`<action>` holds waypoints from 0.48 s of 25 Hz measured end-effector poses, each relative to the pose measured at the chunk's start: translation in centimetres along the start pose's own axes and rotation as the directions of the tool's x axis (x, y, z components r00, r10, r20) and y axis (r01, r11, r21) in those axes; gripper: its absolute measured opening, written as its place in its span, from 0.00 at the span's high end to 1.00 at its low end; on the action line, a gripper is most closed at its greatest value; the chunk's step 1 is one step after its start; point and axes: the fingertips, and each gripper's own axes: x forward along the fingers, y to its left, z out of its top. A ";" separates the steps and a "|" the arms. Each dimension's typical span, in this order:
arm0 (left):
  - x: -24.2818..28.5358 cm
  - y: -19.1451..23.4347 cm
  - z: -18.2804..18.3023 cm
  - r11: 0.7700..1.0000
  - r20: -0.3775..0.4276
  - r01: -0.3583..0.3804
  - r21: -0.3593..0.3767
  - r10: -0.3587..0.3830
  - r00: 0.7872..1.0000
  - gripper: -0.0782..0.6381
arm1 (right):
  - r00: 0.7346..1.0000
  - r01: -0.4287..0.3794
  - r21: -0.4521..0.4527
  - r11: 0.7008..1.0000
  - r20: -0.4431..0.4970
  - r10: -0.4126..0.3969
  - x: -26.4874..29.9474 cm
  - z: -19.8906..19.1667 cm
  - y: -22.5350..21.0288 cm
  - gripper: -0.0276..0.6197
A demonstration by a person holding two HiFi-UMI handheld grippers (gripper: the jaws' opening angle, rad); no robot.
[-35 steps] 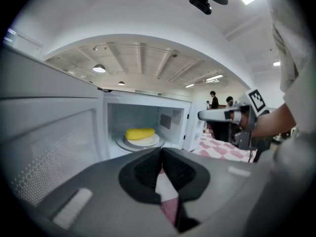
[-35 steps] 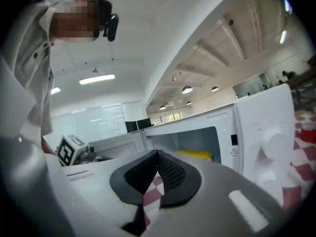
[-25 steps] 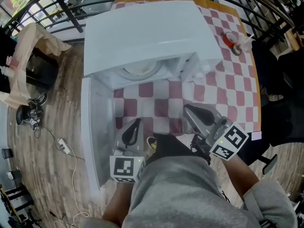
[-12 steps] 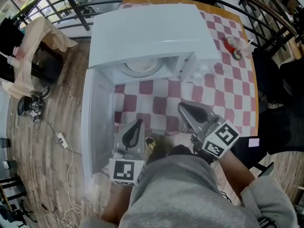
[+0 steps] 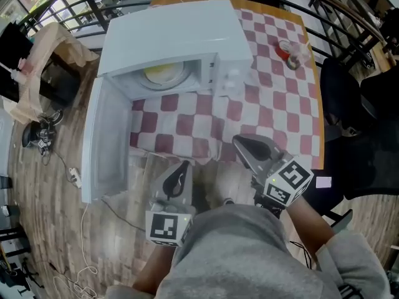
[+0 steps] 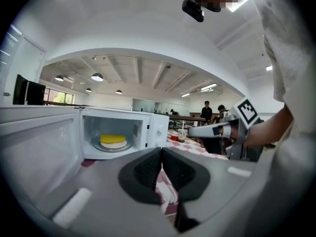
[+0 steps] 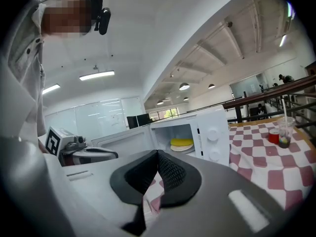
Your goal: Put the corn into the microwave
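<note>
The yellow corn (image 5: 163, 73) lies on a white plate inside the white microwave (image 5: 174, 33), whose door (image 5: 106, 143) hangs open to the left. Both grippers are back from the table's front edge, over the wooden floor, apart from the oven. My left gripper (image 5: 179, 174) is shut with nothing in it, and so is my right gripper (image 5: 247, 147). In the left gripper view the corn (image 6: 112, 138) shows in the cavity beyond the closed left gripper (image 6: 161, 156), with the right gripper (image 6: 207, 130) alongside. The right gripper view shows the corn (image 7: 181, 142) past the closed right gripper (image 7: 158, 158).
A red-and-white checked cloth (image 5: 274, 104) covers the table. A clear cup with a straw and a red item (image 5: 290, 50) stand at the far right. A black chair (image 5: 349, 129) is to the right. A draped stand (image 5: 37, 73) and cables (image 5: 72, 176) are at the left.
Both grippers have pulled back from over the checked cloth in front of the microwave to beyond the table's edge. The corn on its plate now shows inside the cavity.
</note>
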 end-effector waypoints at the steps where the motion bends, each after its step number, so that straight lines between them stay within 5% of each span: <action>1: -0.2 -1.1 0.0 1.000 0.004 0.000 0.003 0.000 1.000 0.88 | 1.000 0.006 0.001 1.000 0.002 -0.006 -1.2 -0.3 -0.1 0.96; 12: -3.9 -13.6 -1.5 1.000 0.015 -0.018 0.001 0.018 1.000 0.88 | 1.000 0.021 0.011 1.000 0.019 -0.021 -14.0 -4.1 0.6 0.96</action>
